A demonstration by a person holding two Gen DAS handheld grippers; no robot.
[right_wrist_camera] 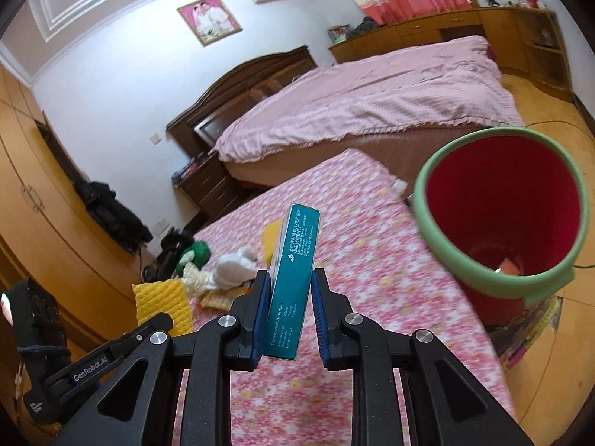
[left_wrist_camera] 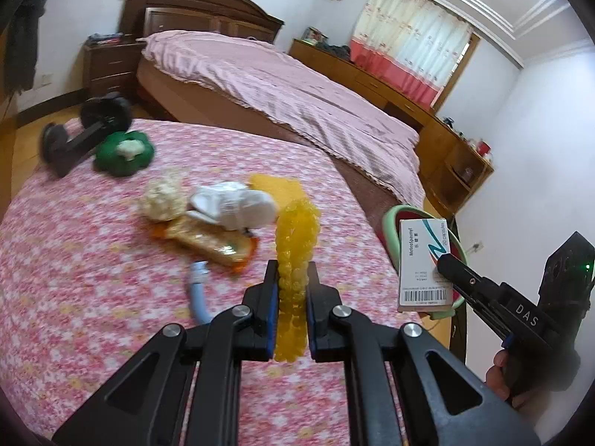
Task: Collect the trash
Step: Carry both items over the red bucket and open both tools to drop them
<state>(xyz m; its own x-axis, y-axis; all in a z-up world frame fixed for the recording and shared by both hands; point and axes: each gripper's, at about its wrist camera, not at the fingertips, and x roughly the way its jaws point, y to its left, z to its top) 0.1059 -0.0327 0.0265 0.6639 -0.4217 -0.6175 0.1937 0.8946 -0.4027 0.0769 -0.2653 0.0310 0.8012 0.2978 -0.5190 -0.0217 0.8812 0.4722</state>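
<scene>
Your bin sits off the right edge of the flowered table, mouth wide open with just a scrap at the bottom, and that side of the table is bare. The clutter's all on the left: sock, snack wrapper, green toy, dumbbell.

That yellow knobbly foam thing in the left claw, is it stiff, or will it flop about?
The yellow foam net probably squashes easily: the left gripper has pinched it narrow. It stands upright above the fingers, so it seems springy rather than limp. Probably very light.
</scene>
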